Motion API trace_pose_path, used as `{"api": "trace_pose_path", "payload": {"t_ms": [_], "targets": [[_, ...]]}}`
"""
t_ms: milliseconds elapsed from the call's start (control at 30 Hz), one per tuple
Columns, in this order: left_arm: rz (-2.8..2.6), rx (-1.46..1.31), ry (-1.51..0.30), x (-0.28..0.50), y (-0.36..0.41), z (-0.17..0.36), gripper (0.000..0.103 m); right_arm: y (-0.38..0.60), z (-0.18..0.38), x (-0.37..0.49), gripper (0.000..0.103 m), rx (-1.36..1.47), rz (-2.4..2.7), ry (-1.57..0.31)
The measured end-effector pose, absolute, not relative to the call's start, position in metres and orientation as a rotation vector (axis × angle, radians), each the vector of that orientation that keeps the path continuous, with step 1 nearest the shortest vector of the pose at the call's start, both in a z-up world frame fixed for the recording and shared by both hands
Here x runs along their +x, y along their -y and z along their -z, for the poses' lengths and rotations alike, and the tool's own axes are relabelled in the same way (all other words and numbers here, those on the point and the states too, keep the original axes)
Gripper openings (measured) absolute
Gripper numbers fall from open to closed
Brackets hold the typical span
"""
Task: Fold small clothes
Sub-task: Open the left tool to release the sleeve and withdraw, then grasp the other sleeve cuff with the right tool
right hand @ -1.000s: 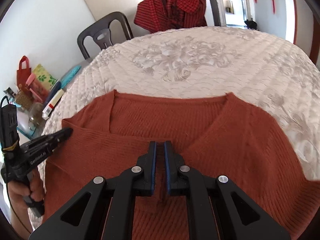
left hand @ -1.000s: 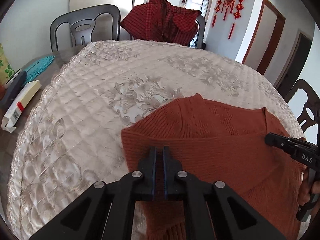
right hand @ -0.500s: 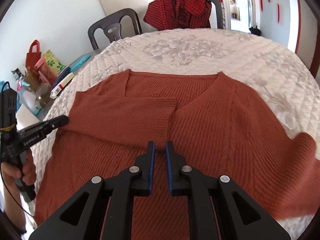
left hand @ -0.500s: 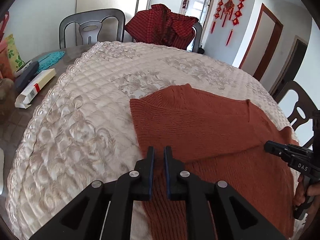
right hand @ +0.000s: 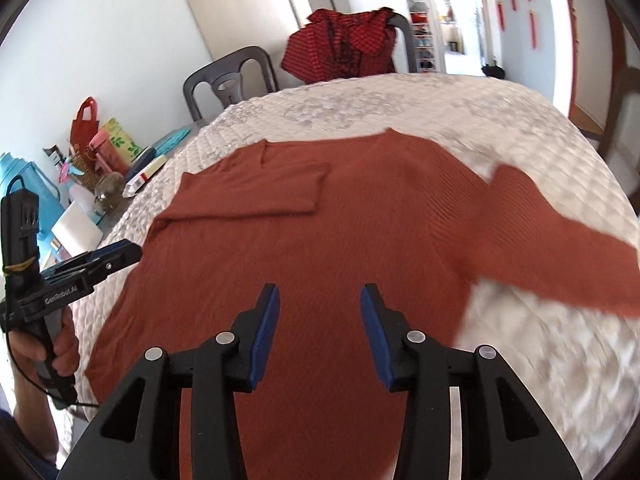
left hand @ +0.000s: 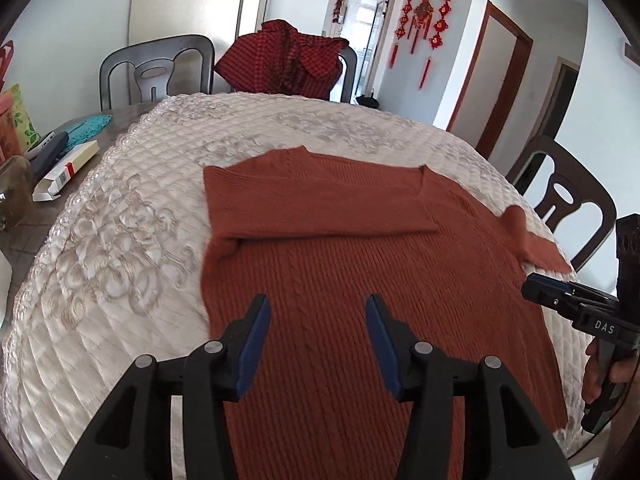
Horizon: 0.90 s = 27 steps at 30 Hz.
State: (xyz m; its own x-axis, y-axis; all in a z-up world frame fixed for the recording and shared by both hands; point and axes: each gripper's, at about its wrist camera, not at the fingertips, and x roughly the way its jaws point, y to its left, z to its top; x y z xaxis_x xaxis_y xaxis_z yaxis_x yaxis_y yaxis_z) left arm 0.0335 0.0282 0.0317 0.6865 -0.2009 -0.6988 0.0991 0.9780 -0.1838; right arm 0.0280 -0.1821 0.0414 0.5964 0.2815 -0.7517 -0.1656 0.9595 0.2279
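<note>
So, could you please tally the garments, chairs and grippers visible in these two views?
Garments: 2 (sweater, checked garment)
Chairs: 3 ()
Grippers: 2, both open and holding nothing (left gripper, right gripper)
Total: 7

rust sweater (left hand: 360,264) beneath open left gripper (left hand: 316,308)

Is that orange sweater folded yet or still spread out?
Partly folded: the sweater has one sleeve laid across its chest; the other sleeve lies spread outward.
</note>
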Motion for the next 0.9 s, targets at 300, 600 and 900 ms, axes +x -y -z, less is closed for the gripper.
{"api": "trace_pose_path", "payload": {"t_ms": [300,600,900], "targets": [[0.190,-0.128,-0.821,0.036,-0.010,-0.028,0.053,0.242,-0.035,0.004,0.043,0.258,-0.102,-0.888],[0.227,-0.100,-0.800,0.046,0.010,-0.037,0.057,0.334,-0.033,-0.007,0.043,0.446,0.184,-0.845],[0.185,-0.124,-0.864,0.064,0.004,-0.012,0.058,0.382,-0.024,0.000,0.043,0.633,0.234,-0.780]]}}
